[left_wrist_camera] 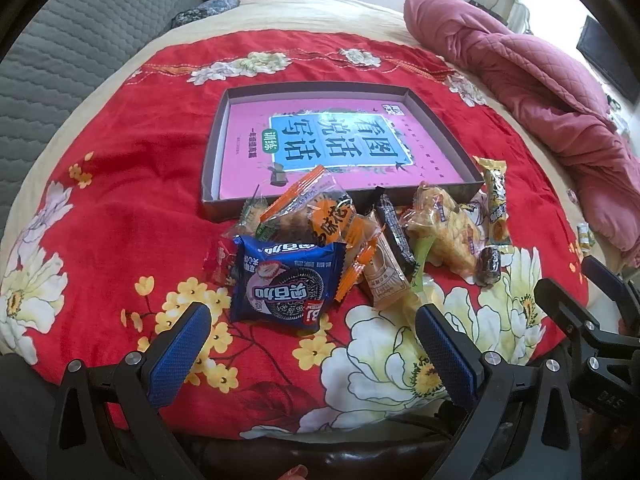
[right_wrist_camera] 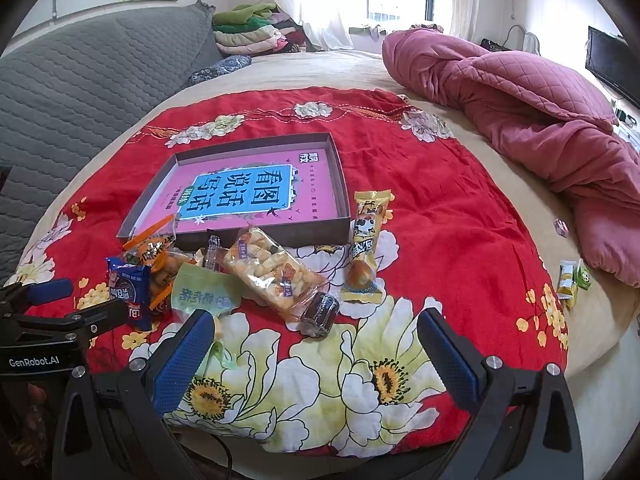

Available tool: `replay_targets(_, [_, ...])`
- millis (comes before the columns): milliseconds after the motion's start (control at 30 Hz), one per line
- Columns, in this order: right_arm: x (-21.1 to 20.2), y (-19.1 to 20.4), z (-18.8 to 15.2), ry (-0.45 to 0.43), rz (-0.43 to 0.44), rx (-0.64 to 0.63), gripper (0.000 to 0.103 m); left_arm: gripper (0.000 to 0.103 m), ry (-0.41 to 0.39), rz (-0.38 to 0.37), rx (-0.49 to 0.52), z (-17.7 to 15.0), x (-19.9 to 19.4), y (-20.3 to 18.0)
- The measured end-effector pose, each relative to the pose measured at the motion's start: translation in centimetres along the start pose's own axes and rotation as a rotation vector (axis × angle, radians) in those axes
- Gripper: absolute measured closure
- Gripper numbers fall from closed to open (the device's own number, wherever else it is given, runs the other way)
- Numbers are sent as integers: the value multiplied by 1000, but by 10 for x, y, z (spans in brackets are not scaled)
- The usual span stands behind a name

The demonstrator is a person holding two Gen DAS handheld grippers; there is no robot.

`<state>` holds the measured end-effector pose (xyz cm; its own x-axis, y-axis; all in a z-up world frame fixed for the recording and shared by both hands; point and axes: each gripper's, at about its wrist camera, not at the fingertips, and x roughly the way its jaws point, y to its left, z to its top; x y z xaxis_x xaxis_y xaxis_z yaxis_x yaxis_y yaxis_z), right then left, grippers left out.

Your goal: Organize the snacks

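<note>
Left wrist: left gripper [left_wrist_camera: 312, 322] released, empty; blue cookie packet [left_wrist_camera: 286, 280] centre frame, just ahead; tray [left_wrist_camera: 212, 184] above, holds no snacks | Right wrist: right gripper [right_wrist_camera: 316, 338] released, empty; dark wrapped sweet [right_wrist_camera: 320, 314] nearest | Advice: pinch packet edges, lift clear of pile.

Bed [right_wrist_camera: 320, 68] under red floral cloth [right_wrist_camera: 460, 240]. On cloth: shallow box [right_wrist_camera: 256, 236], snack heap [left_wrist_camera: 360, 236] just before it. Pink quilt [right_wrist_camera: 540, 108] bunched at right.

Red floral cloth [left_wrist_camera: 120, 208], pink-lined tray [left_wrist_camera: 248, 128], blue cookie packet [left_wrist_camera: 284, 284].
</note>
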<state>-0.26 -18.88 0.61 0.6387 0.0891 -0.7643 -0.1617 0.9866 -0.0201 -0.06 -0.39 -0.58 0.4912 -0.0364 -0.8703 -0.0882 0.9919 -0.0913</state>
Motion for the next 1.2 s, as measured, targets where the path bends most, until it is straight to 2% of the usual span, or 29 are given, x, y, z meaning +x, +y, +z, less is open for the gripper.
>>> replay_targets(700, [3,-4,-1,4,6,16,1,1,15,-20,-17,0,3,4])
replay_targets(833, [4,-6,-1,6,15,33,1,1,24,-39,-37,1,5,10])
replay_targets(1033, [9,-12,0,13,41,66,1,1,38,-53,-126,5,8,35])
replay_targets(1200, [13,-19,1,18,63,106,1,1,52,-51,-130,7,15,42])
